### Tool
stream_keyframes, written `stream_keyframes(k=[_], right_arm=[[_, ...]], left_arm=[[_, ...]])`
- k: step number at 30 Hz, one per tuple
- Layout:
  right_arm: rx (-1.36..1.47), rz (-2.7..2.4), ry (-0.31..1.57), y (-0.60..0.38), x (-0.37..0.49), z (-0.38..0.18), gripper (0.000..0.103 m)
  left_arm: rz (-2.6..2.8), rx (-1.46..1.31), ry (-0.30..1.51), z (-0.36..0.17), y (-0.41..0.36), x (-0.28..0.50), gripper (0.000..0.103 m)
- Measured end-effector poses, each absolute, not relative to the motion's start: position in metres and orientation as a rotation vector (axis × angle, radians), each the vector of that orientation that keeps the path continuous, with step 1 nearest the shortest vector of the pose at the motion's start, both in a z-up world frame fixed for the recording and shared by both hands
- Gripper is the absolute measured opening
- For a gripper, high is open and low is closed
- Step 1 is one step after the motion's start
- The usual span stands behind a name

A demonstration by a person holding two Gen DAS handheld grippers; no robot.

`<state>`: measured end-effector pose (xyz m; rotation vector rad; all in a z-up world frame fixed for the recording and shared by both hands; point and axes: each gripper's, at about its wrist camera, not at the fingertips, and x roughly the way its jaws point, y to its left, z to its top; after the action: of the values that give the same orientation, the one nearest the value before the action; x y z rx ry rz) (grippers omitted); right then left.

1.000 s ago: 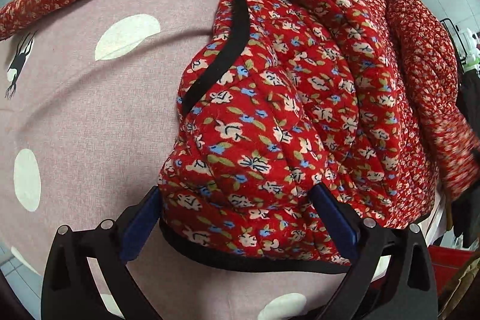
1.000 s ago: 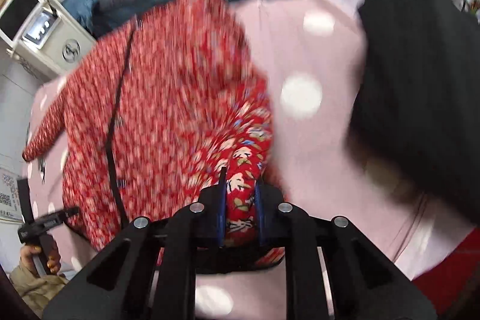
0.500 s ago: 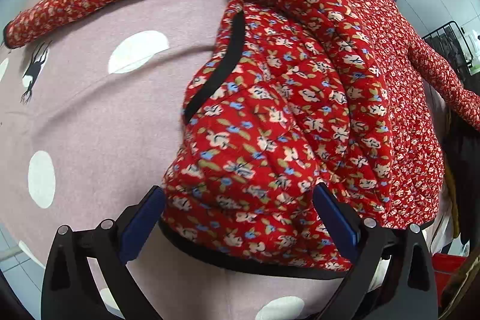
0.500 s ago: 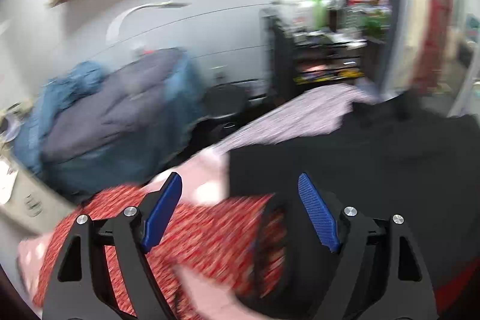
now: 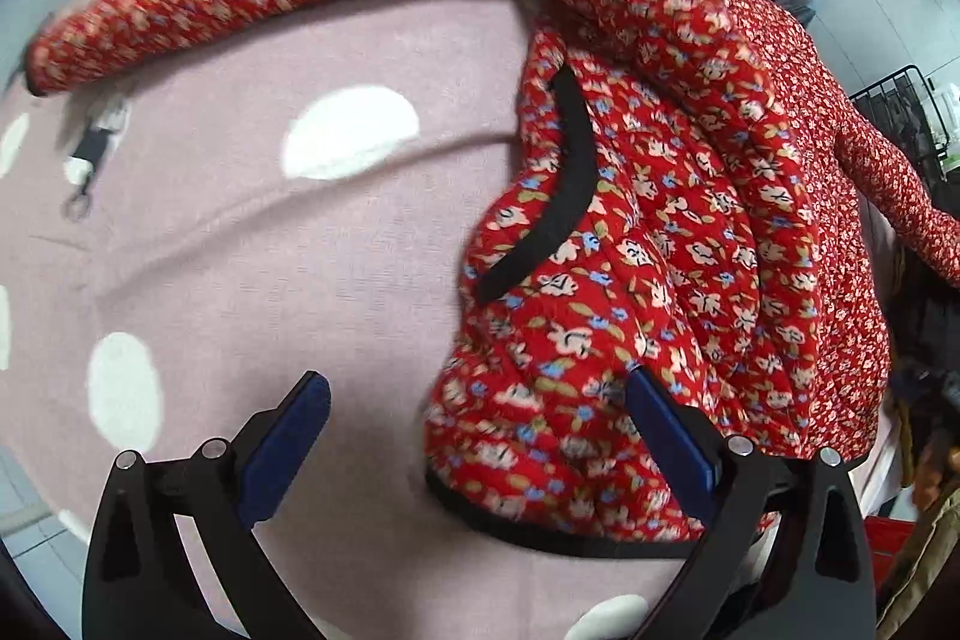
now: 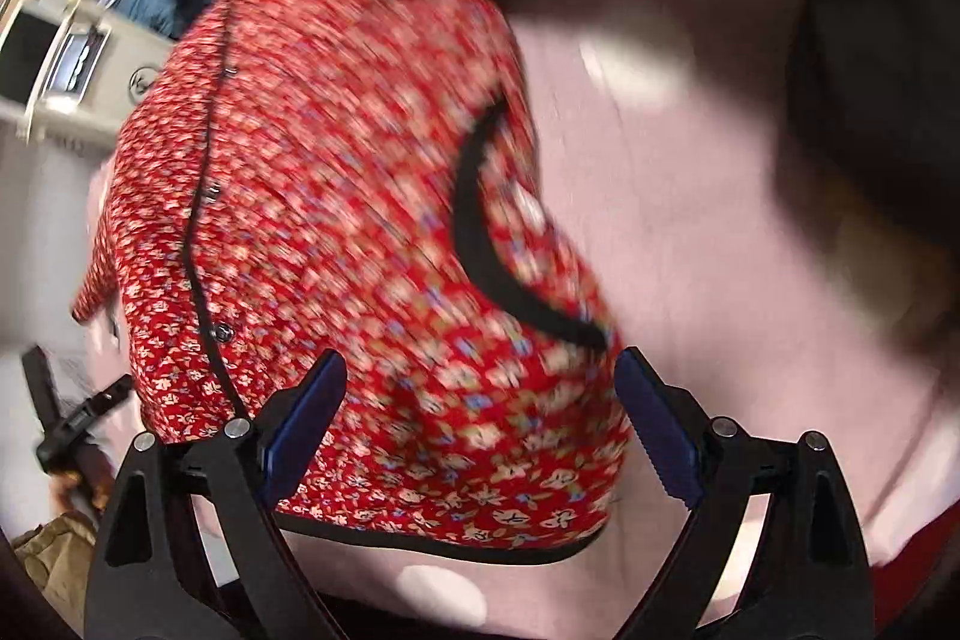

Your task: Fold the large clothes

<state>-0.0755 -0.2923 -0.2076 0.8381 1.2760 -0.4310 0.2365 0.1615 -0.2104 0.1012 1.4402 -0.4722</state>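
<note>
Two grippers point down over a red floral jacket point(image 5: 660, 244) lying on a pink dotted cover point(image 5: 270, 250). The left gripper point(image 5: 474, 436) is spread, its right pad against the hem. The right gripper point(image 6: 480, 421) is opening, jacket corner between unpressed pads.

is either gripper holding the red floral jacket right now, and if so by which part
Neither. The left gripper is open beside the red floral jacket hem; the right gripper is opening, hem corner between its jaws, pads not pressing.
</note>
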Motion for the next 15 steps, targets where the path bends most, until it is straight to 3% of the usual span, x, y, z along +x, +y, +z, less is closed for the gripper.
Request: stream_keyframes(k=[7, 9, 11, 12, 15], right_arm=[[0.898, -0.434, 1.347, -0.282, -0.086, -0.255, 0.089], [0.928, -0.434, 1.343, -0.278, -0.087, -0.258, 0.07], [0.978, -0.407, 1.33, -0.279, -0.089, -0.254, 0.054], [1.0, -0.392, 1.323, -0.274, -0.09, -0.255, 0.043], [1.07, -0.358, 1.269, -0.272, -0.096, -0.241, 0.032]], left_arm=[[-0.497, 0.123, 1.492, -0.244, 0.119, 0.226, 0.096], [-0.484, 0.126, 1.49, -0.246, 0.113, 0.226, 0.095], [-0.484, 0.109, 1.498, -0.242, 0.113, 0.227, 0.086], [-0.49, 0.1, 1.501, -0.239, 0.11, 0.228, 0.075], [-0.538, 0.074, 1.508, -0.222, 0.111, 0.228, 0.045]])
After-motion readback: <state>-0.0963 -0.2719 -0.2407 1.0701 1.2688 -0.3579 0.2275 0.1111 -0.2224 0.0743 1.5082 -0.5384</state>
